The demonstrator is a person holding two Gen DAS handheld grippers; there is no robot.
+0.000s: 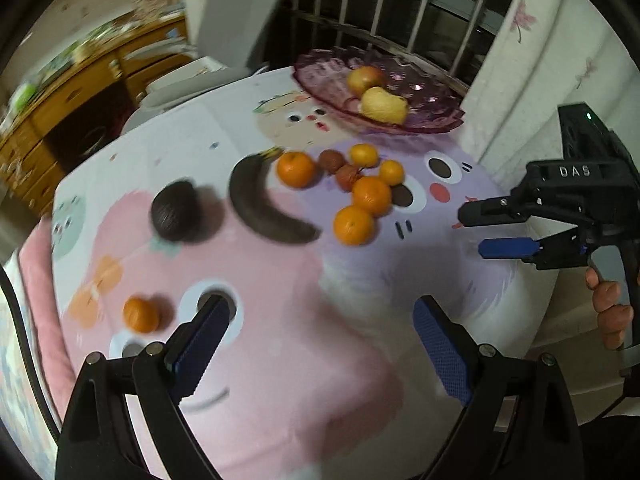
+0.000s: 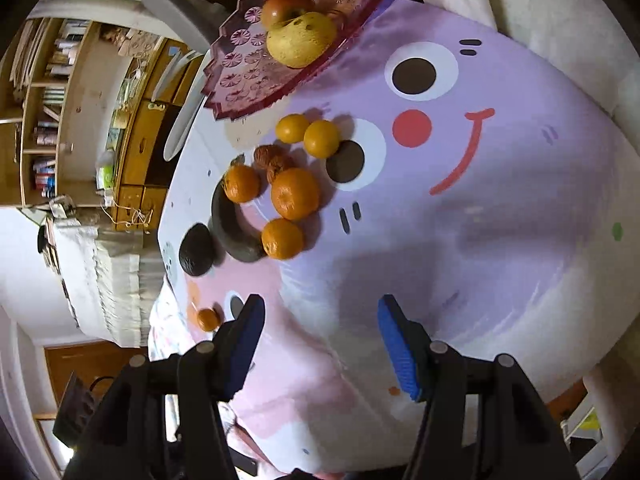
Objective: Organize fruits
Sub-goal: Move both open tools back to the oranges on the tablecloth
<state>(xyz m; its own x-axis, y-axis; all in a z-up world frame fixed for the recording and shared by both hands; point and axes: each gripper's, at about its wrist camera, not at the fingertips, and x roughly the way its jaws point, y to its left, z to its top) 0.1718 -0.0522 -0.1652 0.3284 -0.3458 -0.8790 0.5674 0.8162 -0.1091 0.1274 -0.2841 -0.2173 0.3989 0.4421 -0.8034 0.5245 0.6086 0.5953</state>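
Note:
A pink glass fruit plate (image 1: 432, 118) (image 2: 240, 84) at the table's far side holds an apple (image 1: 366, 79) (image 2: 286, 6) and a yellow pear (image 1: 384, 105) (image 2: 300, 42). On the cartoon tablecloth lie several oranges (image 1: 354, 225) (image 2: 295, 193), two lychees (image 1: 340, 166) (image 2: 272, 160), a blackened banana (image 1: 260, 204) (image 2: 230, 228), a dark avocado (image 1: 175, 210) (image 2: 195, 254) and a lone orange (image 1: 140, 314) (image 2: 208, 319). My left gripper (image 1: 320, 332) is open and empty above the near table. My right gripper (image 2: 320, 328) is open and empty; it also shows in the left wrist view (image 1: 476, 230).
A wooden cabinet (image 1: 60, 120) and shelves (image 2: 48, 112) stand left of the table. A barred window (image 1: 380, 4) and white curtain (image 1: 552, 52) lie behind. A pink cushion (image 1: 40, 300) sits at the table's left edge.

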